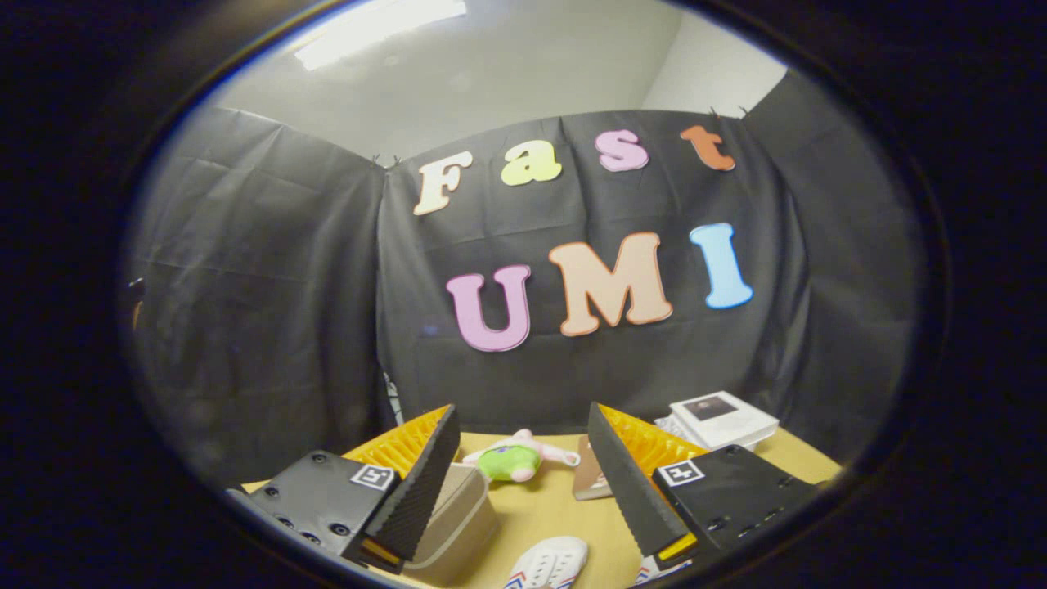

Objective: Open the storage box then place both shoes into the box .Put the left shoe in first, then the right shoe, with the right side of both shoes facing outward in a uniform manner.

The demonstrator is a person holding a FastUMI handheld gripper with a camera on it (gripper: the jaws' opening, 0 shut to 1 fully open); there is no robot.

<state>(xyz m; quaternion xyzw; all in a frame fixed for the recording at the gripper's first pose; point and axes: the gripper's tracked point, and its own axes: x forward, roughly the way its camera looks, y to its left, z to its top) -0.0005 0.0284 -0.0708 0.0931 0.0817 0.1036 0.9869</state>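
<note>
A black cloth wall [270,311] hangs all around the back of the booth, and above it is a pale ceiling [507,74] with a bright light [376,24]. Below the wall is a wooden surface [556,511].

The gripper [523,483] is held up over the surface. Its fingers [421,483] are spread wide apart and hold nothing.

The storage box [458,519] sits on the surface, partly hidden behind the left finger. It is a pale box, and its long side runs away from the fingers, toward the wall.

A white box [724,417] lies far back on the right, near the wall.

A white shoe [548,563] with red and blue stripes lies low between the fingers, close to them. Its long way leans a bit to the right. A bit of a second shoe [654,570] peeks out under the right finger.

A little stuffed toy [515,460], green and pink, lies beyond the fingers. Next to it is a small brown thing [590,478], just beside the right finger.
</note>
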